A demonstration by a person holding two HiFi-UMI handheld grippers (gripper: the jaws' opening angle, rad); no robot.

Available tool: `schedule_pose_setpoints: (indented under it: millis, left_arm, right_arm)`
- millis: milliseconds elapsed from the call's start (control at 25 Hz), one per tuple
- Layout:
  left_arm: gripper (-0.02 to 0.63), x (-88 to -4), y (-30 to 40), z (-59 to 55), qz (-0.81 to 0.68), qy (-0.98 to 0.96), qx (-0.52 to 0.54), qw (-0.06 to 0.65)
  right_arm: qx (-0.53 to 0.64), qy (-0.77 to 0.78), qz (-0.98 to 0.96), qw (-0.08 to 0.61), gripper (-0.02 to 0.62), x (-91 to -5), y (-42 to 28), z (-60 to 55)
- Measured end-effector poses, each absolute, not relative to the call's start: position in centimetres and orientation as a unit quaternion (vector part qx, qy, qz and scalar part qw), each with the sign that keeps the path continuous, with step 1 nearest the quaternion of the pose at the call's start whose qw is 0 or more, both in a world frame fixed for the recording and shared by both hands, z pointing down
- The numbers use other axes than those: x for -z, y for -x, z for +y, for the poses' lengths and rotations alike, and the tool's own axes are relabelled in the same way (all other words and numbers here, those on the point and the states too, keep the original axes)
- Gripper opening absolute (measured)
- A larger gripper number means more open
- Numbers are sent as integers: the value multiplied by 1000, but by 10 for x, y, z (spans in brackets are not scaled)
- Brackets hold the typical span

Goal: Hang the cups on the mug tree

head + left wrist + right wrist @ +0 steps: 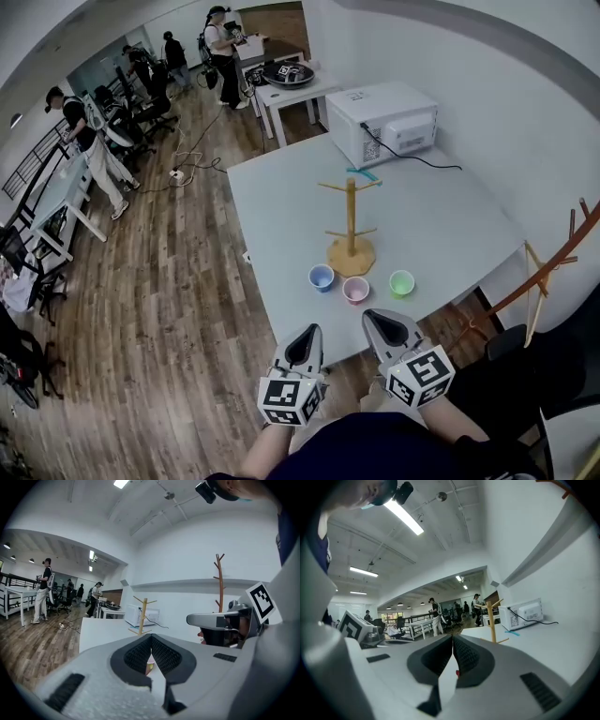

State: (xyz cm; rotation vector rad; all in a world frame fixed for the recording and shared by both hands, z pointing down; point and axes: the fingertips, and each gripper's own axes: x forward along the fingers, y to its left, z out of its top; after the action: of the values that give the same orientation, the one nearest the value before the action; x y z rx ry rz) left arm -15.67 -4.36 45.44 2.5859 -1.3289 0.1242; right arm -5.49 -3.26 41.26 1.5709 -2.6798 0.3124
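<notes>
Blue cup [322,277], pink cup [355,290] and green cup [401,282] stand on the desk [450,225] beside the mug tree [351,220] base. Left gripper [309,337] and right gripper [382,323] are near the desk edge, jaws together, empty. The cups look light, stiff and slippery. Pinch a rim wall.

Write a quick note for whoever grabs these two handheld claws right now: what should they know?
Left claw: shut, empty. Right claw: shut, empty. Both near the front edge of the white table.
Wooden mug tree: upright on the table, pegs bare.
Small round blue cup, pink cup, green cup: standing in a row before its base.
Done: nothing. Left: hang all three.
</notes>
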Motion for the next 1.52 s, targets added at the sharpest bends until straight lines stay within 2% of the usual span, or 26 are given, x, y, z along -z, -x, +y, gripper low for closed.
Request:
schedule_pose_setpoints:
  millis: [960, 1520]
  left_arm:
    - [20, -480, 75, -85, -551, -824, -39, 126]
    - [20, -498, 82, -93, -582, -801, -63, 123]
  right_arm:
    - [-100, -425, -900, 21, 29, -424, -47, -88]
    - [-108, -422, -900, 17, 29, -431, -67, -89]
